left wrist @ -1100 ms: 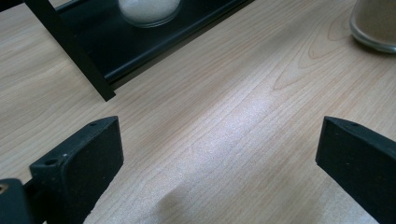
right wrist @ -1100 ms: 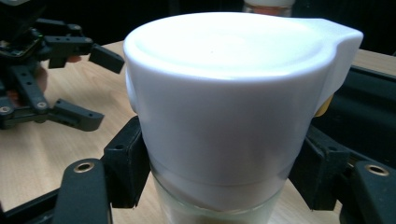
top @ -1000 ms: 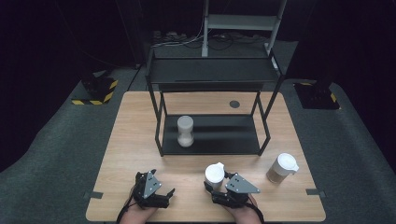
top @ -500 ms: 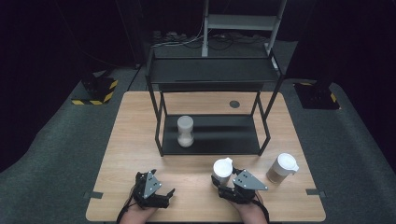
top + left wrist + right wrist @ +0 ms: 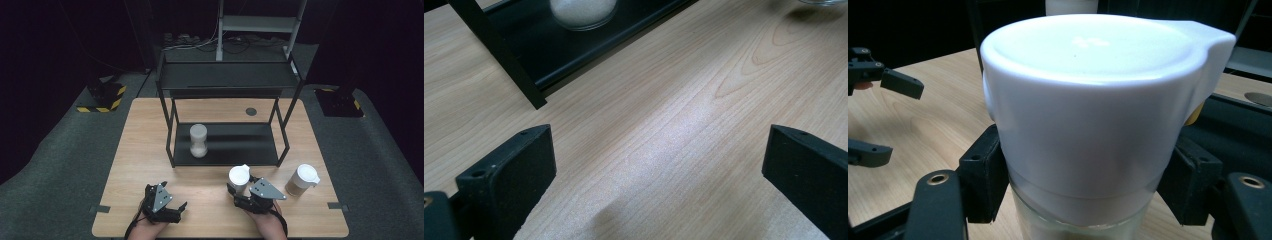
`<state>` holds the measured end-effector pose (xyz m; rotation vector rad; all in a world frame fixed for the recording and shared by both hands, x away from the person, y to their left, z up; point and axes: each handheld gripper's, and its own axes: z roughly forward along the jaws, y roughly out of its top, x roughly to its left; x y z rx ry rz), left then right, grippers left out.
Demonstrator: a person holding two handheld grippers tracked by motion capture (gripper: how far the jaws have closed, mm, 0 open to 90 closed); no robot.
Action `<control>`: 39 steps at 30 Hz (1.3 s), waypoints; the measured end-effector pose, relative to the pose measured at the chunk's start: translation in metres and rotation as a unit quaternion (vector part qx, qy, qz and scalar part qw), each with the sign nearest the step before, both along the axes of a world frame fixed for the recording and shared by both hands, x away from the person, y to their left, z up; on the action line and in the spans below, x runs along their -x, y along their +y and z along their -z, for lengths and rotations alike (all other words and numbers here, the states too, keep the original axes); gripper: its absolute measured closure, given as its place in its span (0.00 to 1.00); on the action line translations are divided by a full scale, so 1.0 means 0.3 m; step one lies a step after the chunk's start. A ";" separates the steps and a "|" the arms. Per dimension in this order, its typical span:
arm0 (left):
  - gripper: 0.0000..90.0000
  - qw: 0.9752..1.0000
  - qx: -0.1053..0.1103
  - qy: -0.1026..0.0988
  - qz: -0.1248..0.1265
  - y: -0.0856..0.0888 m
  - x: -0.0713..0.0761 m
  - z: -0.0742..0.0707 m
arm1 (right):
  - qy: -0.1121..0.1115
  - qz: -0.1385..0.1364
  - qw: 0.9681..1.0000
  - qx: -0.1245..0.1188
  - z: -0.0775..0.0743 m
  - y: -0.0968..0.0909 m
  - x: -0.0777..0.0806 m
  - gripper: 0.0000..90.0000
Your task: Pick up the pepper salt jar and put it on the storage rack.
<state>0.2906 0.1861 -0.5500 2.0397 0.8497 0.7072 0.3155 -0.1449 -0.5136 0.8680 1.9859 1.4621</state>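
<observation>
white-lidded jar (image 5: 1093,125), black shelf (image 5: 227,145), pale wood-grain table (image 5: 135,150), possibly brownish cup (image 5: 301,181).

Light is falling from above onto the table (image 5: 150,150), leaving the floor around it nearly black. The shelf rack (image 5: 227,80) on the table is casting only faint shadows. In the left gripper view a soft sheen is spreading across the wood between the jaws, and the jar (image 5: 583,12) beyond them is blurring. In the right gripper view the white lid (image 5: 1098,85) is glaring, and everything behind it is lying dim and out of focus.
</observation>
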 end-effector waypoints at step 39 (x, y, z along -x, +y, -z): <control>0.01 1.000 0.008 0.001 0.004 0.003 0.001 0.000 | 0.003 0.013 1.000 -0.010 -0.096 0.042 -0.118 0.34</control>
